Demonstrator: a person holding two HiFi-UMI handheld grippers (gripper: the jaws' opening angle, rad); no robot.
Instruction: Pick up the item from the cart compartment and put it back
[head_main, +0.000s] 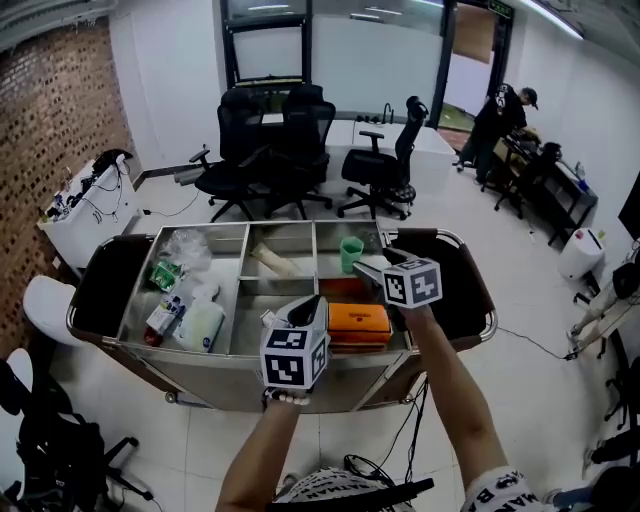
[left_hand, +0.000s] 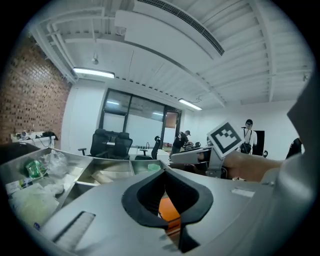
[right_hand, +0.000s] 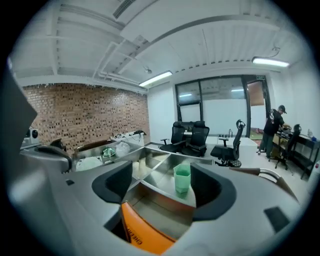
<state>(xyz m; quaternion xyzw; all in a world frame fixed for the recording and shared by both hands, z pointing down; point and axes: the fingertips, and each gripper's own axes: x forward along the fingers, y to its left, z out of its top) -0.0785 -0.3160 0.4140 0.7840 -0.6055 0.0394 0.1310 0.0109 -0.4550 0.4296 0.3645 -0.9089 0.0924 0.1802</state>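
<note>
An orange box (head_main: 358, 319) lies in the front right compartment of the steel cart (head_main: 180, 345). Its edge shows low in the right gripper view (right_hand: 142, 235) and through the left gripper's pads (left_hand: 169, 209). A green cup (head_main: 351, 253) stands upright in the back right compartment, straight ahead of my right gripper (right_hand: 162, 172). That gripper (head_main: 362, 268) hovers over the divider between the two right compartments, jaws wide open and empty. My left gripper (head_main: 312, 303) hangs above the cart's front edge beside the orange box. Its tips (left_hand: 165, 172) meet, with nothing held.
The left compartment holds plastic bags, a green packet and a white bottle (head_main: 200, 325). A beige item (head_main: 272, 262) lies in the middle back compartment. Black office chairs (head_main: 270, 140) stand beyond the cart. A person (head_main: 500, 120) works at the far right. A white bench (head_main: 85, 205) stands left.
</note>
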